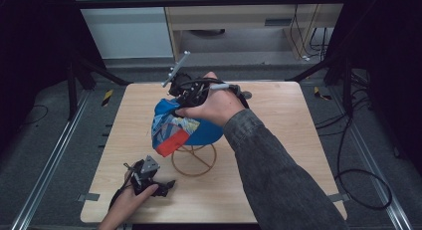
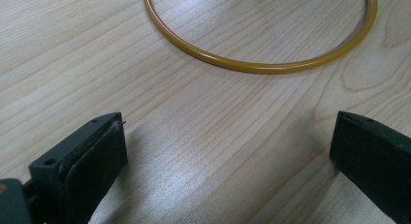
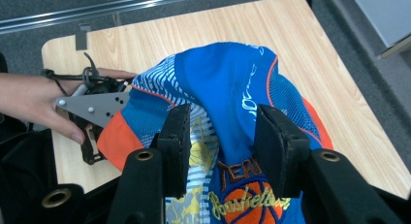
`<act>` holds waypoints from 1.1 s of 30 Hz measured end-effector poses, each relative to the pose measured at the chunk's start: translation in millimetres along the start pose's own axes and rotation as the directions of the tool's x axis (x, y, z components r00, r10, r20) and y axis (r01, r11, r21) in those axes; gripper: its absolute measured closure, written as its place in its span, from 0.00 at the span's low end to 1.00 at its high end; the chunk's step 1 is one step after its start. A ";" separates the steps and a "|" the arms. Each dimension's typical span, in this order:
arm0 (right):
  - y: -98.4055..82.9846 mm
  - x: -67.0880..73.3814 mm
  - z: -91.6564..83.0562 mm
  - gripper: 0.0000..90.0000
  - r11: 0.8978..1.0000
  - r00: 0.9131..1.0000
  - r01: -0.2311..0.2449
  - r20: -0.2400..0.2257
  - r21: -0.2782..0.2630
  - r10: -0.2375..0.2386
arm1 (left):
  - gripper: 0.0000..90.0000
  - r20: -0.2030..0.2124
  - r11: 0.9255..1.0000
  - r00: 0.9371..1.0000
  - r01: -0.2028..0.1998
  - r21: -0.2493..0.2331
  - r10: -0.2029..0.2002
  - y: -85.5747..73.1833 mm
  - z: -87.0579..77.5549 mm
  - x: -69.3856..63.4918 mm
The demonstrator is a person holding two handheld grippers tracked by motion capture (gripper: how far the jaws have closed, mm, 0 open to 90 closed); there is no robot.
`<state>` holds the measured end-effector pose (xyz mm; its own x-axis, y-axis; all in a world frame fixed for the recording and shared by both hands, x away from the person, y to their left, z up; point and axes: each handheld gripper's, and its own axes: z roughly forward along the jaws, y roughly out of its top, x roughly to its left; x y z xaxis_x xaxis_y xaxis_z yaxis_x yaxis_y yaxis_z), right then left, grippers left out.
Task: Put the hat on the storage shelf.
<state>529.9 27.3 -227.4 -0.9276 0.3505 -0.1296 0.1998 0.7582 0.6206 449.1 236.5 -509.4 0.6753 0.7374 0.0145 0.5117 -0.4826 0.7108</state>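
Soft, light cap (image 1: 191, 126) draped on the wire stand (image 1: 194, 160) mid-worktop (image 1: 278, 155), right claw (image 3: 220, 136) part-open astride its crown fabric, best pinched there; left claw (image 1: 166, 186) open, near-left

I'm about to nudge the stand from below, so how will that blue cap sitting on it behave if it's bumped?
The blue cap is probably soft and light: its fabric creases between the right gripper jaws. It merely drapes over the thin wire stand, so it may slide off. The stand's ring base looks light and could shift.
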 end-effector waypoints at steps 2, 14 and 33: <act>0.0 0.4 -0.5 0.63 1.000 1.000 0.003 0.002 0.001 -0.003 | 0.00 0.000 1.000 1.000 0.000 0.000 0.000 0.0 0.0 0.0; -7.9 3.6 -5.7 0.58 0.999 1.000 -0.011 -0.005 -0.030 0.011 | 0.00 0.001 1.000 1.000 -0.001 0.000 0.001 0.1 0.0 0.1; -31.0 7.2 -16.6 0.51 0.997 0.999 -0.048 0.003 -0.054 0.048 | 0.00 0.002 1.000 1.000 -0.005 0.000 0.005 0.1 0.0 0.5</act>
<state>511.9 -2.8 -234.7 -0.9161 0.3879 -0.1015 0.2267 0.7099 0.6668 449.5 236.7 -509.4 0.6789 0.7341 0.0168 0.5084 -0.4864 0.7106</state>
